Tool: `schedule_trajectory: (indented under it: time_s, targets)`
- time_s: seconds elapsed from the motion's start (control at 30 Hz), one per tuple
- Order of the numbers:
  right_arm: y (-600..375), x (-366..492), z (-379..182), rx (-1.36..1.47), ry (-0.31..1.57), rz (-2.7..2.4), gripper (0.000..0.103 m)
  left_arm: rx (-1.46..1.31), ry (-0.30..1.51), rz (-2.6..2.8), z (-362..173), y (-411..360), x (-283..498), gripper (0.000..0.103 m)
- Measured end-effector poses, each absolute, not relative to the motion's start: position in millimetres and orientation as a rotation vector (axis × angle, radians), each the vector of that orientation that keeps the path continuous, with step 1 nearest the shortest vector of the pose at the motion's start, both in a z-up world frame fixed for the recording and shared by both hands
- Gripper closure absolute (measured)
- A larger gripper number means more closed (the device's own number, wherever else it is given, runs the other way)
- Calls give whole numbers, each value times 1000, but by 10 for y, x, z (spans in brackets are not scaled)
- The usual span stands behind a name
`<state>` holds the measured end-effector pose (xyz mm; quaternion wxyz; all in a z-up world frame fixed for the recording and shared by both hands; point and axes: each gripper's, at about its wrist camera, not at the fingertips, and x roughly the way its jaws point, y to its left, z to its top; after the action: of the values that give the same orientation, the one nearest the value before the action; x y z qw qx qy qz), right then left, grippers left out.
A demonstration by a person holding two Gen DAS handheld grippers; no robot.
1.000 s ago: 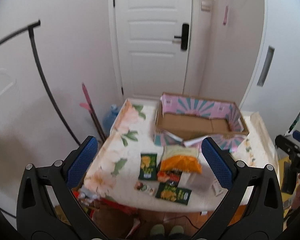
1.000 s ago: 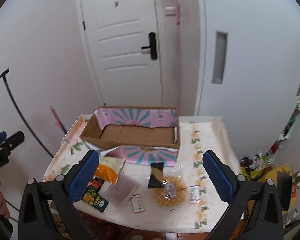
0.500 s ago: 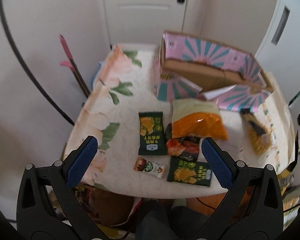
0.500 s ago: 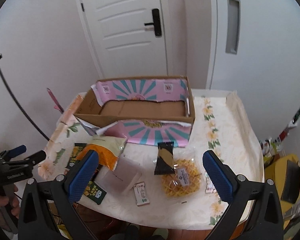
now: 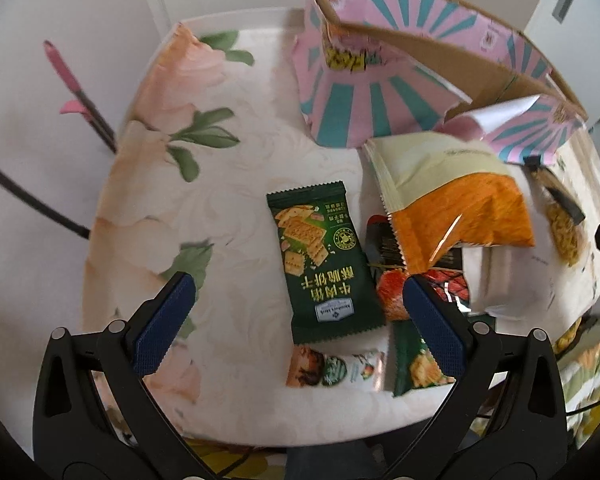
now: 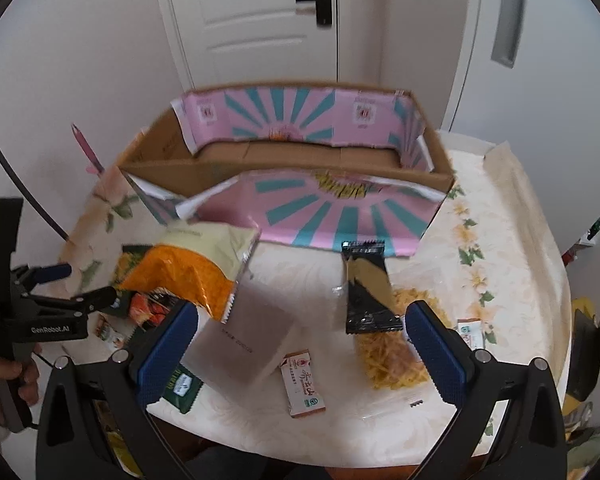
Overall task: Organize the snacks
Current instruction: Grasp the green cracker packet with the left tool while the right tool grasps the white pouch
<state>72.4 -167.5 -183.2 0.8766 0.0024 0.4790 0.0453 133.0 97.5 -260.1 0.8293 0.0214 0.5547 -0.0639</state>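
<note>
Hovering left gripper (image 5: 296,316), fingers spread wide, over the green cracker packet (image 5: 320,256); next it needs lowering to pinch it for the box (image 5: 420,92).

one cardboard box (image 6: 284,164), two green cracker packets (image 5: 320,256)

My left tool (image 5: 296,316) has blue ribbed pads on black arms; my right tool (image 6: 300,338) matches. The worktop (image 5: 240,152) wears a cream cloth printed with peach blooms and green leaves. The box (image 6: 340,216) is brown card, faced with pink and teal sunburst stripes. The cracker packet (image 5: 320,256) is dark green with yellow biscuits. The large bag (image 5: 456,208) is orange below, pale cream above. The bar wrapper (image 6: 370,288) is black and tan.
</note>
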Motion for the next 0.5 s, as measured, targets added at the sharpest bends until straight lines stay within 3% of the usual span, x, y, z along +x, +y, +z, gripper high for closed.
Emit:
schedule_trajectory:
  time_s: [0.2, 0.4, 0.5]
  targets:
    - [-1525, 789, -2153, 41, 1096, 71, 0, 57, 1210, -171, -2765, 990, 1463, 2]
    - [-1343, 787, -2355, 67, 1159, 47, 0, 32, 1228, -208, -2847, 1040, 1589, 10]
    - [-1284, 782, -2407, 84, 1175, 27, 0, 17, 1236, -226, -2854, 1032, 1649, 21]
